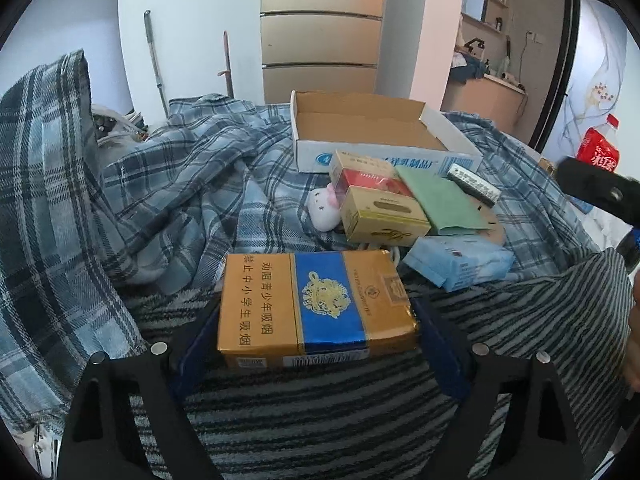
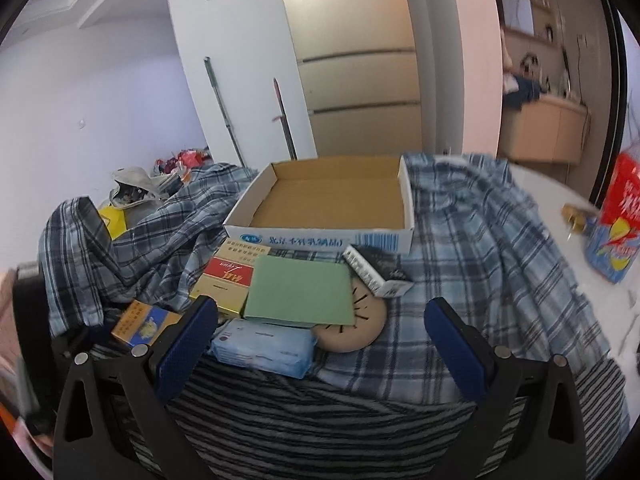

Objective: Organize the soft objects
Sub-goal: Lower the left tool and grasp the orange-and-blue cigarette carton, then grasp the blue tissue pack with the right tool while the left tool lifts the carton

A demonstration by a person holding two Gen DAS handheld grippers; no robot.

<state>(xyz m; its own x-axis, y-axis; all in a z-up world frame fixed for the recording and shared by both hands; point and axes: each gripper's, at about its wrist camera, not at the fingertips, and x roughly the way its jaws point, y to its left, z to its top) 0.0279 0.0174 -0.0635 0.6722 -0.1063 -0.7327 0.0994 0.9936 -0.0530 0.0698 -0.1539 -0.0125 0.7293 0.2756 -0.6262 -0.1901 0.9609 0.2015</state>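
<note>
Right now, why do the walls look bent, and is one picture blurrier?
Fisheye bending in both views: the door frame curves near the rim. Left wrist view is crisp on the cigarette pack; right wrist view is softer, the red carton smeared at the edge.

- I'm in a lived-in home: a gold multi-door refrigerator stands at top centre.
- At upper right, a counter with a faucet and wall shelves suggests a kitchen nook.
- A mop leans on the white wall at upper left.
- Plaid fabric lies rumpled across the middle, and household clutter sits at mid left.
</note>
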